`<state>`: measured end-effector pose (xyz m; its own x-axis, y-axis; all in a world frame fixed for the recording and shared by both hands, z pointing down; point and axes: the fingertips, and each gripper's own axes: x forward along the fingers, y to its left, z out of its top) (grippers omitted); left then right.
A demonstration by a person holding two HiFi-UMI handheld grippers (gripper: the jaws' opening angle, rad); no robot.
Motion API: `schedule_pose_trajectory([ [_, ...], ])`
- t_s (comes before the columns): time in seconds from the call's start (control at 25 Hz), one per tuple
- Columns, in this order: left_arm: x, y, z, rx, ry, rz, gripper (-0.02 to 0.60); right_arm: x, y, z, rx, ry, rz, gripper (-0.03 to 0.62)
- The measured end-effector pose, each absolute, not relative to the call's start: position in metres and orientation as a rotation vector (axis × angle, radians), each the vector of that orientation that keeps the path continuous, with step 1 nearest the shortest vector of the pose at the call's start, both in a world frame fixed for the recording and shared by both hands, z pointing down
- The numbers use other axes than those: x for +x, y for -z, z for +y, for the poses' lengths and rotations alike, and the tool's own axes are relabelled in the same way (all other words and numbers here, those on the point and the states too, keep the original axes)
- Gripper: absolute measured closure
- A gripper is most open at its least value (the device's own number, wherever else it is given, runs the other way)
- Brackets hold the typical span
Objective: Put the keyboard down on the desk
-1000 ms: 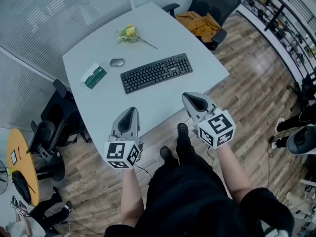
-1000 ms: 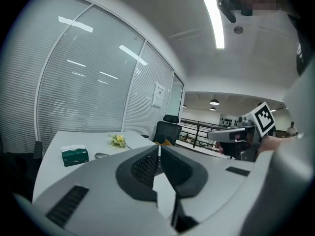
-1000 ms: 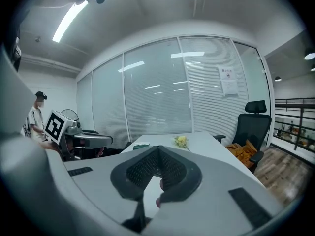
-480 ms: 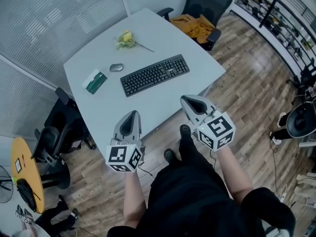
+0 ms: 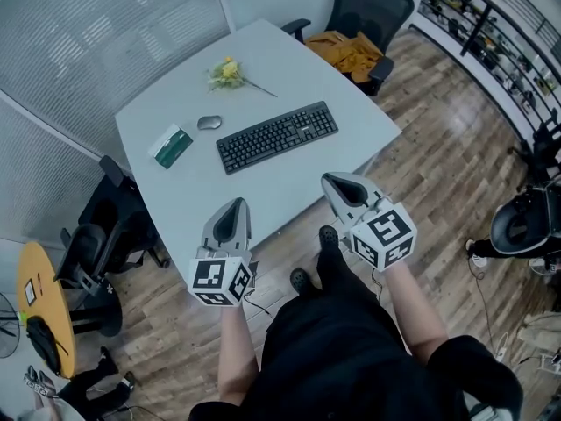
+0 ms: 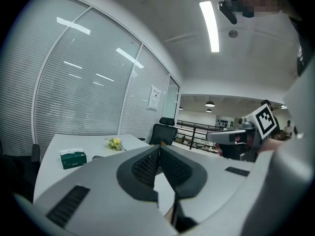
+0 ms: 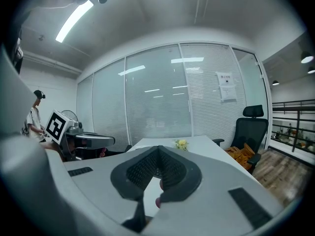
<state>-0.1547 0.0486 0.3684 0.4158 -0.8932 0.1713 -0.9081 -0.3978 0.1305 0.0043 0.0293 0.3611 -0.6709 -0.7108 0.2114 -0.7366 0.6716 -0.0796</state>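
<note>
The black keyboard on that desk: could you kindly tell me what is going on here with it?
A person stands at the edge of the pale grey desk with a gripper in each hand. The left gripper and the right gripper are both shut and empty, held near that edge. The black keyboard lies flat on the desk, untouched, near a grey mouse, a green box and yellow flowers.

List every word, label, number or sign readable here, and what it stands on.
No text here reads clearly.
Notice on the glass wall: print too blurred to read.
Green box on the desk: label too small.
Keyboard: key legends too small.
Left marker cube and right marker cube: black-and-white patterns, no words.
</note>
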Motion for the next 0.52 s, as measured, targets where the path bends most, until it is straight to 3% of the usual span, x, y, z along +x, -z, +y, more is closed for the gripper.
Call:
schedule_pose_trajectory([
  [0.52,-0.1539,-0.3679,0.0461,2.462,-0.107,-1.595,0.583,0.0034,-0.3627,0.0265,1.173,-0.234,-2.708,0.585],
])
